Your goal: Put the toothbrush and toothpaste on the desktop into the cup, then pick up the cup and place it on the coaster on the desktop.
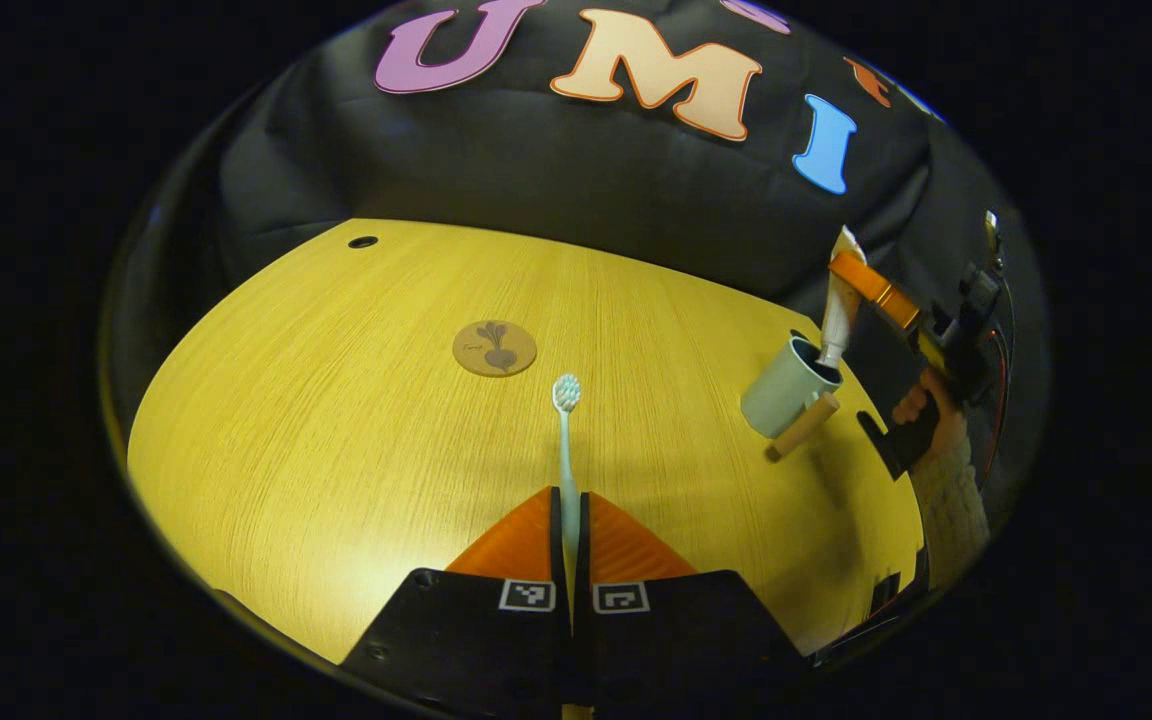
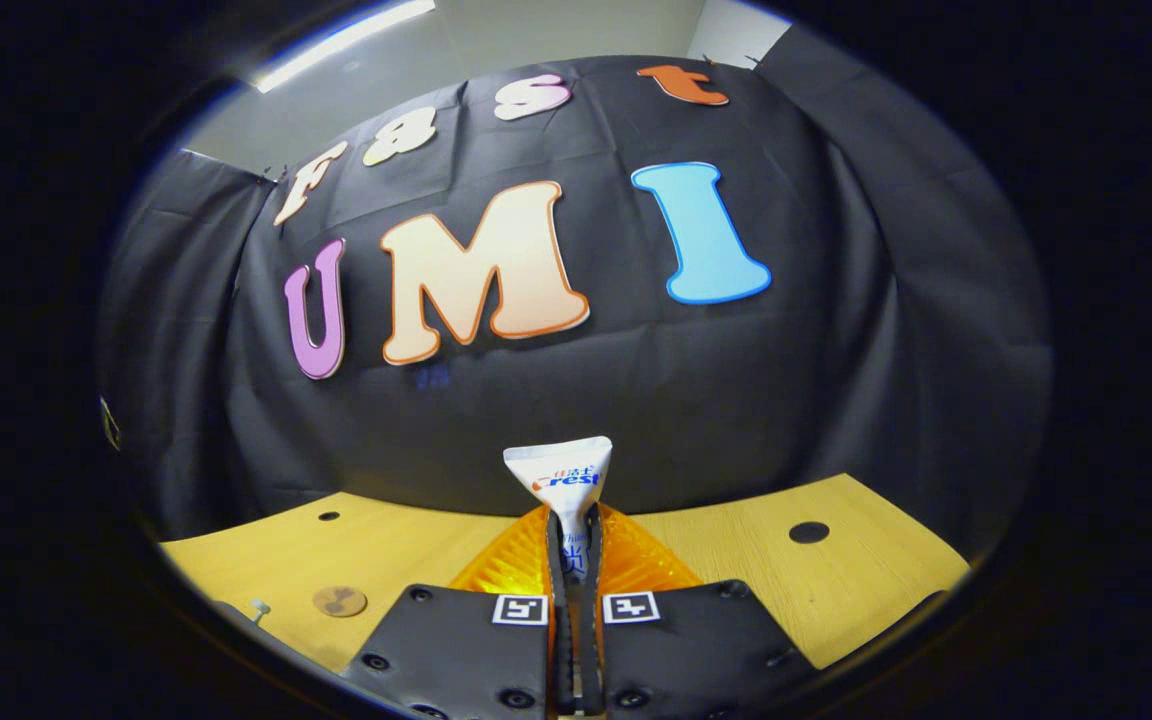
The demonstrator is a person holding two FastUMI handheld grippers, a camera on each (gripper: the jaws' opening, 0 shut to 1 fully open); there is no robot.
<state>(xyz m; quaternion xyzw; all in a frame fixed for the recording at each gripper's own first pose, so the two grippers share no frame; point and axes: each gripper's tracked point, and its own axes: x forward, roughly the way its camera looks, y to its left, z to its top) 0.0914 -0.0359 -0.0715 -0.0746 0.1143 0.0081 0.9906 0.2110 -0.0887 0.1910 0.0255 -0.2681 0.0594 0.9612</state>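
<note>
Lots of bare desktop (image 1: 336, 450) around the coaster (image 1: 494, 348), which sits mid-table. Left gripper (image 1: 570, 510) is clamped on the toothbrush (image 1: 566, 440), bristles pointing at the coaster. Right gripper (image 2: 573, 545) pinches the toothpaste (image 2: 561, 475), lower end dipped into the cup (image 1: 788, 388) (near the table's right edge).

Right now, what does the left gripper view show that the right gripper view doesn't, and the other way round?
Left gripper view: the toothbrush clamped in the fingers of the left gripper, the cup with the lower end of the toothpaste at its mouth, and the right gripper seen from outside with the hand holding it.
Right gripper view: a ceiling light strip, and the toothpaste's crimped end close up.
Both: the desktop, the coaster, the toothpaste.
</note>
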